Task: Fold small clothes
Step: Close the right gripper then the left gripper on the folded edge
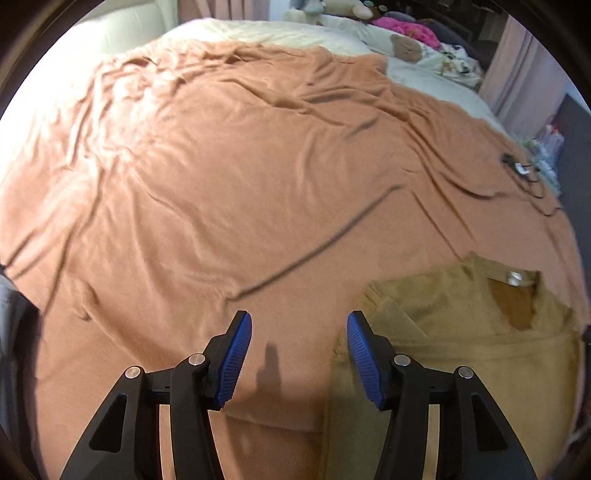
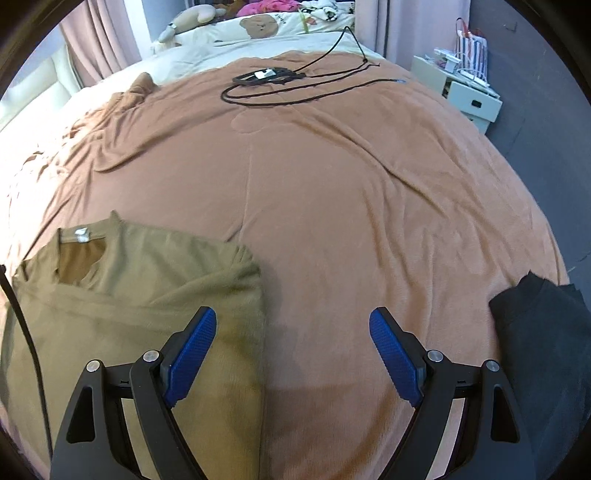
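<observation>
An olive-tan shirt [image 1: 461,354] lies flat on the orange-brown blanket [image 1: 240,166], collar and white label pointing away, its sides folded inward. In the left wrist view my left gripper [image 1: 299,325] hovers open over the blanket just left of the shirt's left edge, nothing between its blue pads. In the right wrist view the same shirt [image 2: 122,295] fills the lower left. My right gripper [image 2: 291,321] stands wide open above the shirt's right edge, its left pad [image 2: 192,354] over the fabric and the right one over bare blanket [image 2: 332,184]. Neither holds anything.
A dark garment [image 2: 535,332] lies at the blanket's right edge. A black cable with a small device [image 2: 262,75] lies on the far part of the bed. Pillows and plush toys [image 2: 258,26] sit at the head. White boxes [image 2: 469,92] stand beside the bed.
</observation>
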